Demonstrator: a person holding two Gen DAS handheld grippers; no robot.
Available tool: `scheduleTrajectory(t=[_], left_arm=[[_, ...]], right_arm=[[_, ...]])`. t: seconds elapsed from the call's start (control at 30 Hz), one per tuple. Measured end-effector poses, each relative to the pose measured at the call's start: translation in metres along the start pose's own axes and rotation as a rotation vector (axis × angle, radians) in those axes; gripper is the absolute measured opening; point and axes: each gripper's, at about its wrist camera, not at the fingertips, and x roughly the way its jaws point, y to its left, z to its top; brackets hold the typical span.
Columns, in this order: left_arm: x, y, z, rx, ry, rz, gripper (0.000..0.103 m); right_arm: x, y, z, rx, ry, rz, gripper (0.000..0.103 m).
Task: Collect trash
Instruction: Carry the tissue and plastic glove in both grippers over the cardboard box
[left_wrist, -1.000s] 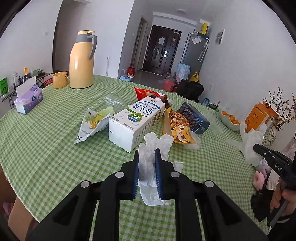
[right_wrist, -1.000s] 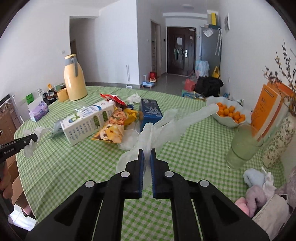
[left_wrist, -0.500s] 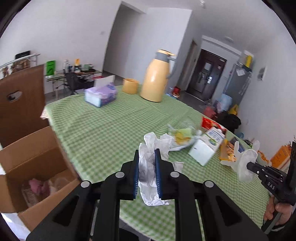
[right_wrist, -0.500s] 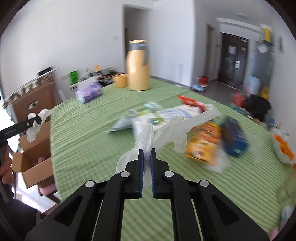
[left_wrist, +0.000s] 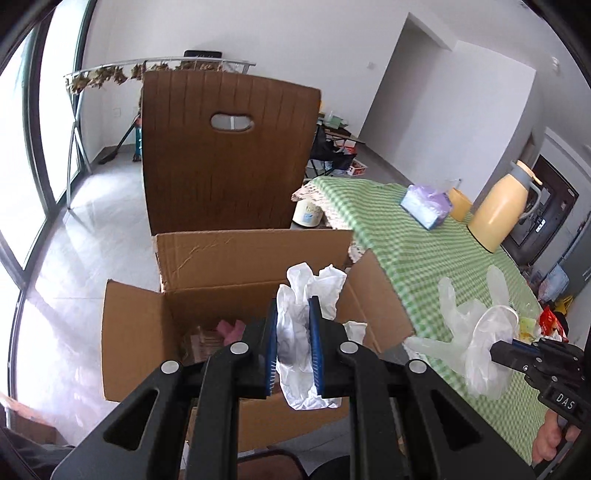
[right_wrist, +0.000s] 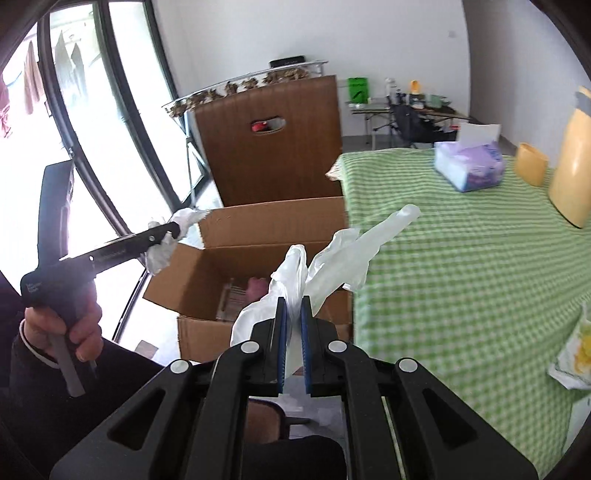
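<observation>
White crumpled tissue (left_wrist: 295, 332) is clamped in the left gripper's (left_wrist: 294, 347) closed jaws above the open cardboard box (left_wrist: 221, 266) beside the surface (right_wrist: 461, 258). A translucent plastic glove (right_wrist: 343, 258) is pinched in the right gripper (right_wrist: 293, 332) nearby.

Paper, thin plastic film and cardboard

Crumpled matt white tissue (left_wrist: 295, 332); translucent, faintly glossy plastic glove (right_wrist: 347, 254); rough brown corrugated cardboard box (left_wrist: 236, 258); green checked cloth tablecloth (right_wrist: 461, 266); smooth yellow thermos jug (left_wrist: 498, 214).
</observation>
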Motion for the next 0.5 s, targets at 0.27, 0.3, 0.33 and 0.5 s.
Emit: scheduleTrajectory(t=[0.27,0.3,0.33,0.5], left_arm=[[0.056,0.045,-0.008,-0.064,0.119,0.012,0.013],[0.063,0.046,-0.009,-0.062,0.135,0.014,0.013],[0.070,0.045,-0.010,-0.059,0.143,0.016,0.013],[0.104,0.047,-0.011,-0.067,0.205,0.007,0.013]], right_arm=[[0.115,0.007,0.040,0.042,0.197,0.094,0.009],[0.126,0.007,0.043,0.036,0.209,0.088,0.009],[0.142,0.006,0.047,0.027,0.227,0.078,0.009],[0.193,-0.005,0.065,0.047,0.277,-0.031,0.058]])
